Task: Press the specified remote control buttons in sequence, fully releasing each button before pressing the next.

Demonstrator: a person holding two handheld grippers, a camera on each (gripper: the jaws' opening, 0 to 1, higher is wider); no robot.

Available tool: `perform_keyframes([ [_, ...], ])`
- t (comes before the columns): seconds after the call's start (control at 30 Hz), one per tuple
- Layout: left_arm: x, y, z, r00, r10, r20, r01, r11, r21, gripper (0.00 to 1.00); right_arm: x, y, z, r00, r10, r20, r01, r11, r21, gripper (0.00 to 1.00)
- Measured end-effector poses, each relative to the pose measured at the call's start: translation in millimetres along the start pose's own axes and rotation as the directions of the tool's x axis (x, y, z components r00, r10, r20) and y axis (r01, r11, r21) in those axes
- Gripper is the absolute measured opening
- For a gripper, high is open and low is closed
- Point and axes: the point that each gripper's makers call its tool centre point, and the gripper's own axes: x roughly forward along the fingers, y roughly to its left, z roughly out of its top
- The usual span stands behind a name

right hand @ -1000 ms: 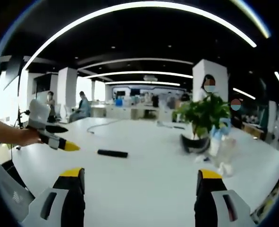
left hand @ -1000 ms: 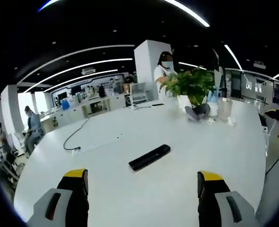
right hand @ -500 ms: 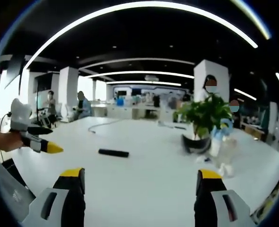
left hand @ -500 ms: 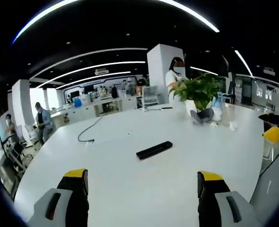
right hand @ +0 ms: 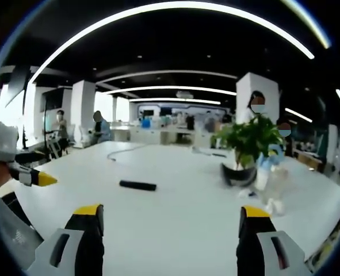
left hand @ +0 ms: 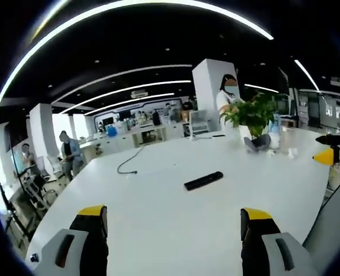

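left gripper (left hand: 172, 230): fingers spread wide, holding nothing | right gripper (right hand: 168, 230): fingers spread wide, holding nothing

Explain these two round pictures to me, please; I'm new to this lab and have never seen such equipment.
A person holds a two-jaw tool in each hand, and a fisheye camera rides on each. Each view looks forward between its own grey, yellow-tipped jaws, standing open and empty. On the white table lie a black remote control, a dark cable and a potted plant. In the right gripper view the left gripper enters from the left; in the left gripper view the right gripper shows at the right edge.
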Motion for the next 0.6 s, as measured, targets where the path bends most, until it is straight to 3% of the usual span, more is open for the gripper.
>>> perform_keyframes([
  [0.17, -10.4, -5.0, -15.9, 1.000, 0.004, -0.011, -0.004, 1.000, 0.025, 1.00, 0.4, 1.4, -1.6, 1.000, 0.005, -0.009, -0.005, 1.000, -0.005, 0.97],
  [0.3, -13.5, -3.5, -17.7, 1.000, 0.017, -0.012, -0.017, 0.999, 0.028, 1.00, 0.3, 1.5, -2.9, 1.000, 0.005, -0.015, -0.005, 1.000, -0.005, 0.96],
  [0.37, -14.1, -1.4, -15.5, 1.000, 0.026, -0.016, -0.026, 1.000, -0.005, 1.00, 1.1, 1.5, -5.1, 1.000, 0.005, -0.026, -0.005, 1.000, -0.006, 0.96],
  [0.43, -13.7, -0.9, -13.6, 0.999, 0.044, 0.010, -0.043, 0.995, -0.088, 1.00, 1.2, 2.7, -5.6, 1.000, 0.008, -0.029, -0.008, 1.000, -0.011, 0.96],
  [0.53, -13.4, 1.8, -19.6, 0.999, 0.045, -0.009, -0.045, 0.999, -0.017, 1.00, 1.6, 3.5, -7.0, 0.999, 0.011, -0.037, -0.011, 1.000, -0.015, 0.96],
  [0.6, -15.2, 2.6, -17.3, 0.999, 0.048, 0.006, -0.047, 0.998, -0.034, 0.98, 1.8, 3.5, -7.7, 0.999, 0.009, -0.041, -0.010, 1.000, -0.018, 0.96],
])
